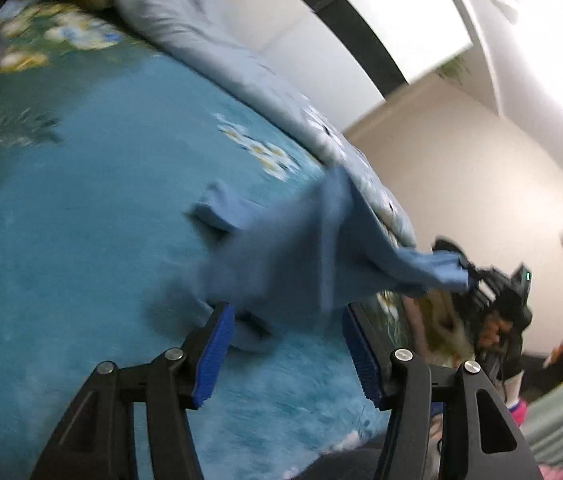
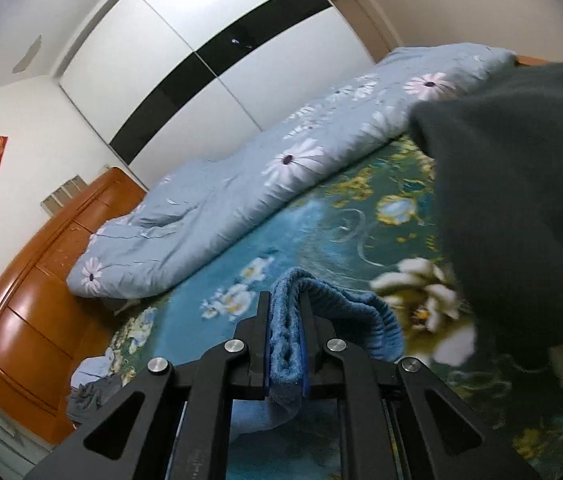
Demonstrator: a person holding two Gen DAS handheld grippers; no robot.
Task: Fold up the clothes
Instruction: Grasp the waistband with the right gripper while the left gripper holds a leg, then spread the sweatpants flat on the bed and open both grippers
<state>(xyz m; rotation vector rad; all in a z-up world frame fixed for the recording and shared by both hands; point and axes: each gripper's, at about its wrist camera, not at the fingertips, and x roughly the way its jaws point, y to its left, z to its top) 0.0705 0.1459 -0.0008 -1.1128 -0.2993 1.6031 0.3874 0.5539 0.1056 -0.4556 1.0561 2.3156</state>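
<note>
My right gripper (image 2: 285,340) was clamped on one end of the blue garment (image 1: 281,256), which hung stretched above the bed (image 1: 81,200). My left gripper (image 1: 287,344) gaped wide just below it. I judged it should pinch the loose lower edge before folding.

Both wrist cameras look along their fingers, close above the teal flower-patterned bedspread (image 1: 61,208) (image 2: 321,216); both share the pale-blue daisy-printed quilt (image 1: 209,36) (image 2: 241,184).
</note>
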